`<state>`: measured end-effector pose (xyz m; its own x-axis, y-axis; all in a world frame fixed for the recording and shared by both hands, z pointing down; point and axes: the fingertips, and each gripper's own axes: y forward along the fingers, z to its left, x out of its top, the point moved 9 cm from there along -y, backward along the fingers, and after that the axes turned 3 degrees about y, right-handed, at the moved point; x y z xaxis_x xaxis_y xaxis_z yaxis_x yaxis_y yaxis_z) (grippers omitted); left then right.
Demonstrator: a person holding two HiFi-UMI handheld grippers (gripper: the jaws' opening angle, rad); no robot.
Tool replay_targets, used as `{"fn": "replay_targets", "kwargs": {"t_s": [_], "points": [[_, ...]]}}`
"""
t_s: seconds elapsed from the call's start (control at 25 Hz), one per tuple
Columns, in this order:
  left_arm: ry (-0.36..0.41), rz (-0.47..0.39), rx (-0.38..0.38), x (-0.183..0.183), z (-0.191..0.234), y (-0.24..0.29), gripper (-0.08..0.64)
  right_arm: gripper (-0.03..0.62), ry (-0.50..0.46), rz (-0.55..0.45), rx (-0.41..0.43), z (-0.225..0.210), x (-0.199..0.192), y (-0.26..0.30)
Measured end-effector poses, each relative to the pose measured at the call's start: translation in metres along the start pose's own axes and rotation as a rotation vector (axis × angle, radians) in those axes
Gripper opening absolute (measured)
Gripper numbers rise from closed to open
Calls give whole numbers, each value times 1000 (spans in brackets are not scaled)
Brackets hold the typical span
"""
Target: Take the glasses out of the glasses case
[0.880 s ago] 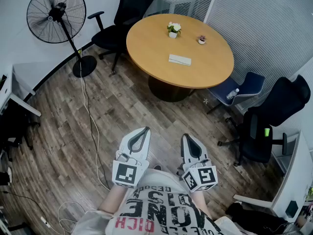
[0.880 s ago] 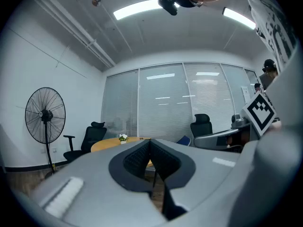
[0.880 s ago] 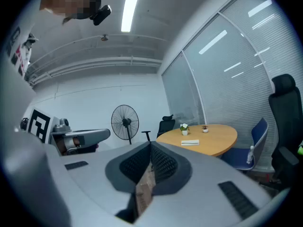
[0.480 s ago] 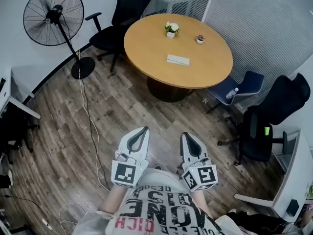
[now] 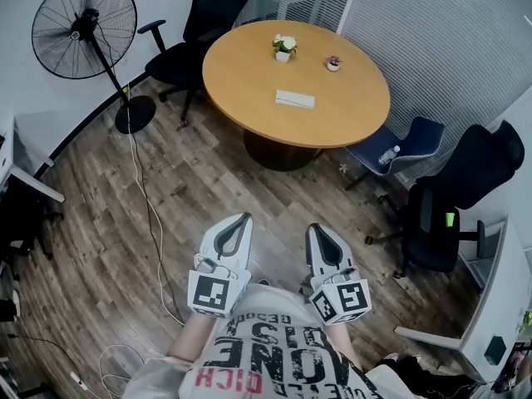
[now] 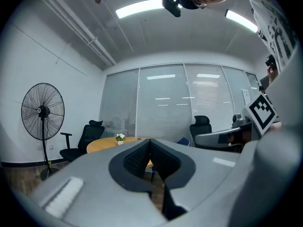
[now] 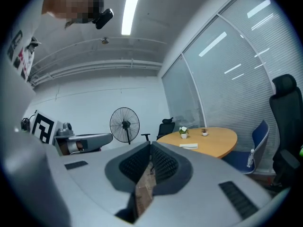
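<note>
A flat white glasses case (image 5: 295,99) lies shut on the round wooden table (image 5: 349,123) far ahead; the right gripper view shows the case (image 7: 189,146) as a small pale slab. No glasses are visible. My left gripper (image 5: 243,219) and right gripper (image 5: 317,229) are held side by side close to my body, over the wooden floor and well short of the table. Both point level toward the table. The left gripper (image 6: 150,140) has its tips together with nothing between them. The right gripper (image 7: 150,144) is likewise shut and holds nothing.
A small potted flower (image 5: 283,47) and a tiny pot (image 5: 333,62) stand on the table's far side. Black office chairs (image 5: 453,198) and a blue chair (image 5: 407,144) ring the table. A standing fan (image 5: 83,27) with a trailing cable (image 5: 145,198) is at left.
The head view has drifted slightly, so table and fan sit a little further left in the picture. Both grippers keep their place and stay shut.
</note>
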<state>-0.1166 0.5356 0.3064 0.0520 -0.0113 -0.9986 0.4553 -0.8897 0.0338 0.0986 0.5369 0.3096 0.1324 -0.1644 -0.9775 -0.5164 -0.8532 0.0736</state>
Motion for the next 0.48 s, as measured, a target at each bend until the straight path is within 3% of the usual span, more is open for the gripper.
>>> {"fn": "replay_targets", "kwargs": {"t_s": [0.2,0.36,0.48], "points": [[-26,48,-8,-4,-13,5,17,19,3,9,-10,-9,-3,-13],[17,43,-46,-13,-20,11,17,19,16,31,-27,-19,-10,-20],[-31,86,-40,-16,-20,14,17,20,30,42,-48,-24,-13,-21]]}}
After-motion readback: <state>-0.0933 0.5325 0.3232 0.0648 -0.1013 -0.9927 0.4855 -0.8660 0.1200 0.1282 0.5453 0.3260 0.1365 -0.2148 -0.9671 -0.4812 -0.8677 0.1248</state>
